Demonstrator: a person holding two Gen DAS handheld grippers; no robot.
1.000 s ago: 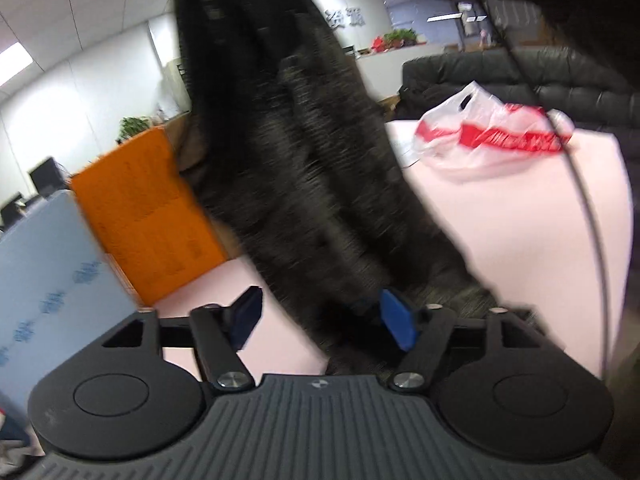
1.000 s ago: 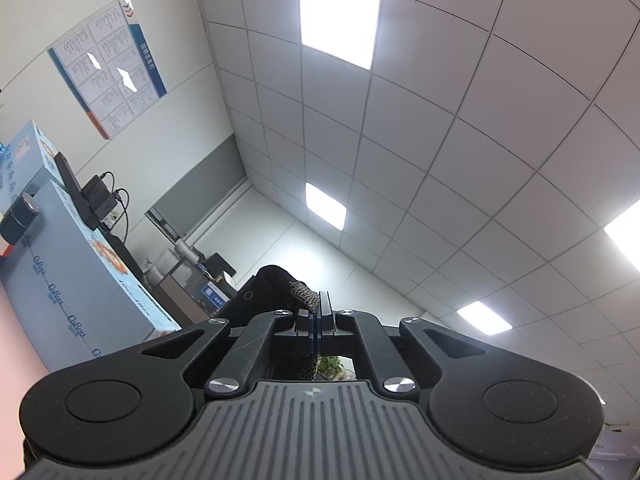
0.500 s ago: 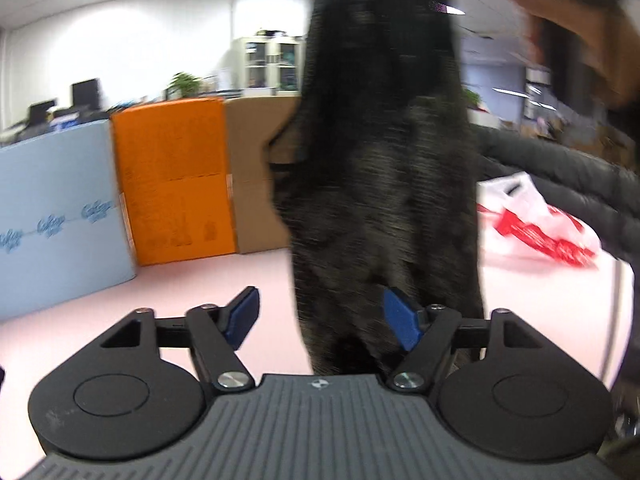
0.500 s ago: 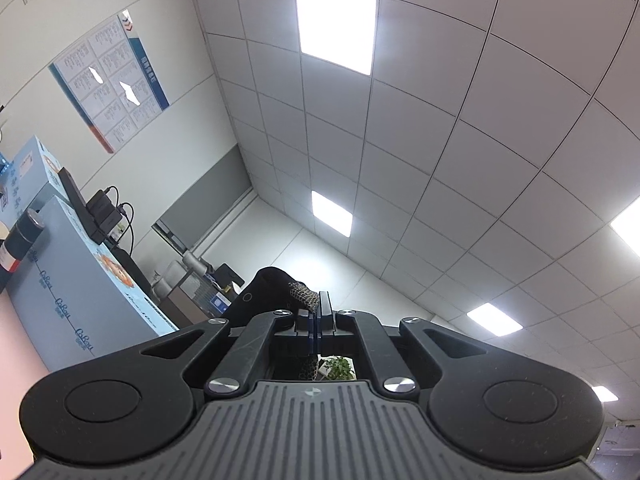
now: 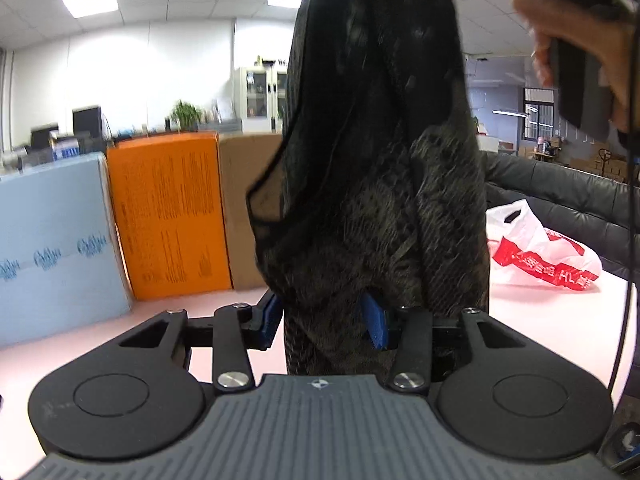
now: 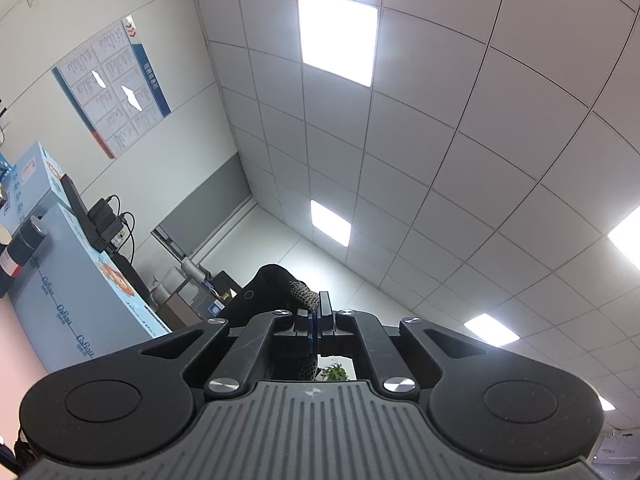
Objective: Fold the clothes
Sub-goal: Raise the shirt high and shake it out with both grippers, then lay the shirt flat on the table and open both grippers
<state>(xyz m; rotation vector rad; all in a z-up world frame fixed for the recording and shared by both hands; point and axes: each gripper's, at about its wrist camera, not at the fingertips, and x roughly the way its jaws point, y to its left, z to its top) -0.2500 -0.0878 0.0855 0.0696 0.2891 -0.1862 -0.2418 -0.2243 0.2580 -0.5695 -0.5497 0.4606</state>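
Between left claw [image 5: 325, 320] pads: hanging dark garment [image 5: 372, 152], claw parted | right claw [image 6: 316, 316] pinching garment

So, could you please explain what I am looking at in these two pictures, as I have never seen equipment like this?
A person holds a two-finger gripper in each hand; each carries a fisheye camera looking along its fingers. The right gripper, pointing at the ceiling, is shut on a fold of the black mesh garment, which hangs down from it. In the left view, the left gripper is open, its blue pads on either side of the garment's lower end. Behind lies a pale pink table with a white and red plastic bag, and orange and blue boxes.
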